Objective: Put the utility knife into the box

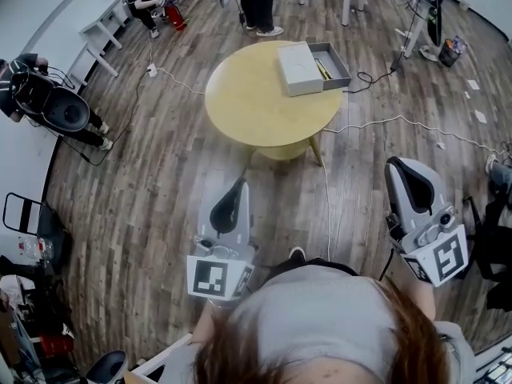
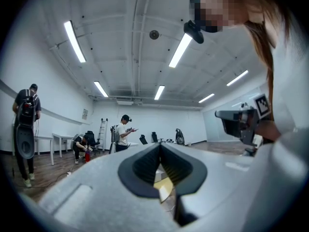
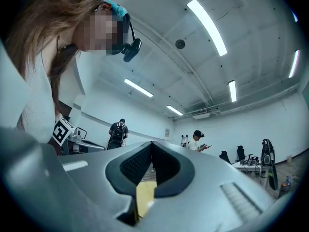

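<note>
Both grippers are empty and held close to the person's body, well apart from the round yellow worktop (image 1: 256,106) across the wooden floor (image 1: 160,174). The left gripper (image 2: 160,151) has its jaws pressed together at the tips with nothing between them; only a sliver of the yellow worktop shows through the gap lower down. The right gripper (image 3: 151,146) is the same: jaws together, nothing pinched, yellow worktop seen through the lower gap. Both point out into the room rather than down at anything. On the far side of the worktop sits the box (image 1: 342,64), open, with a pale grey slab, probably its lid (image 1: 296,66), lying touching the tray's left side. Inside the tray lies a thin yellow-and-dark strip along the left wall, which I read as the utility knife (image 1: 322,70), though it is too small to be sure. Nothing else lies loose on the worktop. Judgement: placing looks done, knife in box, grippers clear of it. The only thing possibly left is closing the lid, which the task doesn't ask for. If that strip isn't the knife, then no knife is in view at all.
</note>
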Demonstrator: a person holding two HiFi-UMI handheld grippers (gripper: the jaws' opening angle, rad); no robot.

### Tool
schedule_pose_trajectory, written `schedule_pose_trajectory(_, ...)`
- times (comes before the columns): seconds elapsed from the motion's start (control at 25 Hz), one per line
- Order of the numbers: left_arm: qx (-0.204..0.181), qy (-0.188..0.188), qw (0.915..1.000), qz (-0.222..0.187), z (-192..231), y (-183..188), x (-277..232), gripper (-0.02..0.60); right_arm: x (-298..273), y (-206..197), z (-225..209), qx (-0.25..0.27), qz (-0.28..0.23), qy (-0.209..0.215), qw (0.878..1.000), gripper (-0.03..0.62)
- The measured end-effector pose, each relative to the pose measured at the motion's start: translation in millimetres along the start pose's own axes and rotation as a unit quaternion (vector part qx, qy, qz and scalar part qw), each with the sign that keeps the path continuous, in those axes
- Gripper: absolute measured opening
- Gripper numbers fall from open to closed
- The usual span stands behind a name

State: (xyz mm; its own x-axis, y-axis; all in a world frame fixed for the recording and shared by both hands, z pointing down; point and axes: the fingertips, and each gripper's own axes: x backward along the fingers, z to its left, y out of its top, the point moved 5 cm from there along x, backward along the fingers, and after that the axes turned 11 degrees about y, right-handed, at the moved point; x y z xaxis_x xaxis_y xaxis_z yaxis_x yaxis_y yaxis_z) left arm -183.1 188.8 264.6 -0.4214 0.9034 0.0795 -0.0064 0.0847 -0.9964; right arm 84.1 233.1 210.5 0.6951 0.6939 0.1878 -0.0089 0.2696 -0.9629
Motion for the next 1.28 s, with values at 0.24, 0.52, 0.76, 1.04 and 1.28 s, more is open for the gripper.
schedule_pose_trajectory(0.24, 0.005, 0.001, 1.0, -0.007, -34.2, 11.0, 13.4, -0.006, 24.7, 6.4, 3.4, -0.023, 0.004, 0.012, 1.0, 0.005)
schedule_pose_trajectory(0.52, 0.005, 0.007, 1.0, 0.003, -63.9, 7.2, 28.1, -0.006, 44.7, -1.0, 4.2, -0.049, 0.009, 0.02, 0.999, 0.005)
schedule_pose_trajectory(0.76, 0.0, 0.01, 0.9999, -0.004, -69.1, 12.9, 32.4, -0.006, 49.1, -2.0, 9.2, -0.04, 0.018, 0.032, 0.999, 0.005)
schedule_pose_trajectory(1.04, 0.001, 0.005, 1.0, -0.005, -70.2, 15.6, 34.7, -0.006, 51.0, 4.4, 10.1, -0.037, 0.015, 0.026, 0.999, 0.005)
schedule_pose_trajectory(1.28, -0.001, 0.0, 0.9999, -0.012, -70.0, 18.4, 34.0, -0.006, 51.4, 3.7, 11.6, -0.032, 0.02, 0.024, 0.999, 0.005)
